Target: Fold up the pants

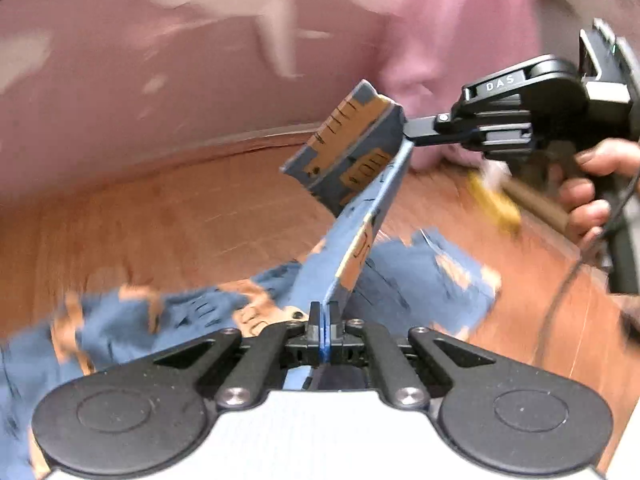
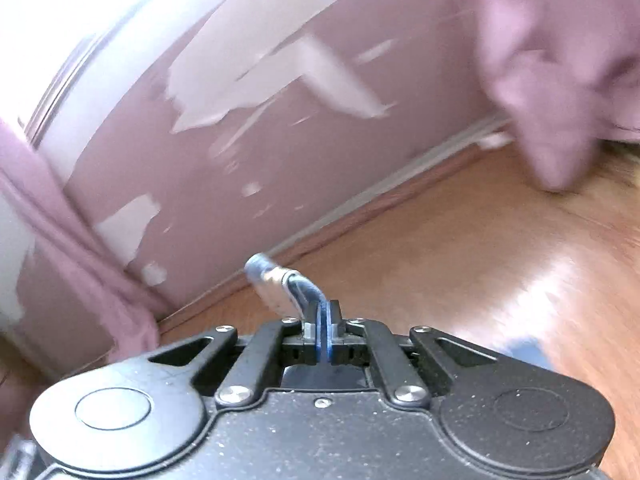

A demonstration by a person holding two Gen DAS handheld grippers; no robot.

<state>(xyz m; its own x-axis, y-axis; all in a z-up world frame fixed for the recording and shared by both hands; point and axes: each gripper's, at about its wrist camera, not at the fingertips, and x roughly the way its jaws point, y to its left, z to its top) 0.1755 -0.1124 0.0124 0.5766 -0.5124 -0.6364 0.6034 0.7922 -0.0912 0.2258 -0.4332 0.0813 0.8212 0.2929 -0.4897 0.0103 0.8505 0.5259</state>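
Pants (image 1: 352, 184) pinched taut by left tool (image 1: 325, 320) and right tool (image 2: 325, 316) — wood floor (image 1: 180, 208), peeling pink wall (image 1: 160, 80).

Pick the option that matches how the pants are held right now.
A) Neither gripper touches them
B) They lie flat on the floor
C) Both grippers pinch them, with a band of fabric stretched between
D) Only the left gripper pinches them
C: the left gripper and the right gripper each clamp the blue-and-tan pants, and a taut strip of fabric runs between them above the wooden floor.
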